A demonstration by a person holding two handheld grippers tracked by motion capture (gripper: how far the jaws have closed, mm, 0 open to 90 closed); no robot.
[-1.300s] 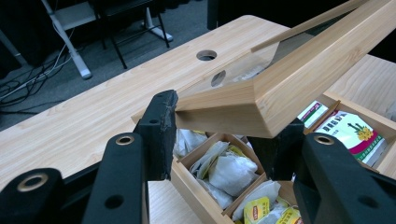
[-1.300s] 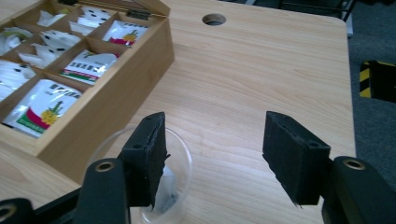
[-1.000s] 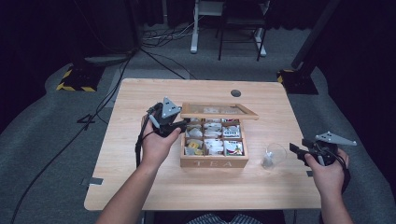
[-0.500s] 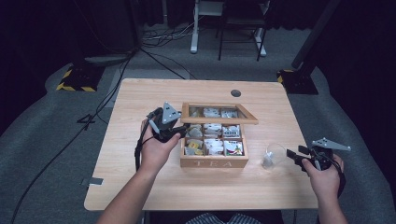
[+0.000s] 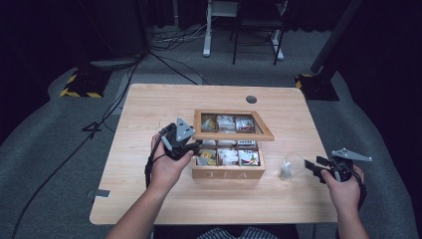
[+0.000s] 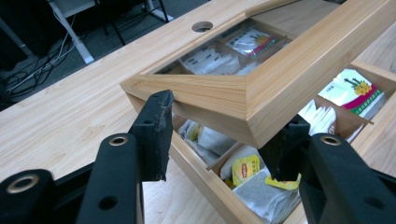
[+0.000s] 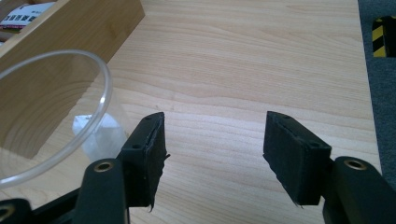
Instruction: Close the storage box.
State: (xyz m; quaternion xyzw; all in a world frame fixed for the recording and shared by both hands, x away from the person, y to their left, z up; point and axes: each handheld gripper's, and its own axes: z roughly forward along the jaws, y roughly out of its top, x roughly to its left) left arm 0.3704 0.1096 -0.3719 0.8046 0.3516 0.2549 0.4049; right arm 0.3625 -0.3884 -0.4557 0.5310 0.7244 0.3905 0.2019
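A wooden tea box (image 5: 229,174) sits mid-table, its glass-paned lid (image 5: 231,135) half raised over rows of tea bags (image 5: 229,157). My left gripper (image 5: 196,144) is at the lid's front left corner. In the left gripper view the lid (image 6: 280,79) corner lies between the jaws of the left gripper (image 6: 219,135), which have just been opening; the pads look loose on it. A clear glass (image 5: 291,167) lies on its side right of the box. My right gripper (image 5: 312,164) stands open just right of it, with the glass (image 7: 56,116) rim beside its left jaw and bare wood between the pads of the right gripper (image 7: 212,149).
The table (image 5: 164,104) has a round cable hole (image 5: 251,99) at the back. Its right edge is close behind my right hand. A desk frame and cables stand on the grey floor beyond. A black-and-yellow floor plate (image 5: 79,89) lies at the far left.
My right hand has sunk a little toward the table by the glass. The left hand stays at the lid corner, and the lid keeps its half-raised tilt.
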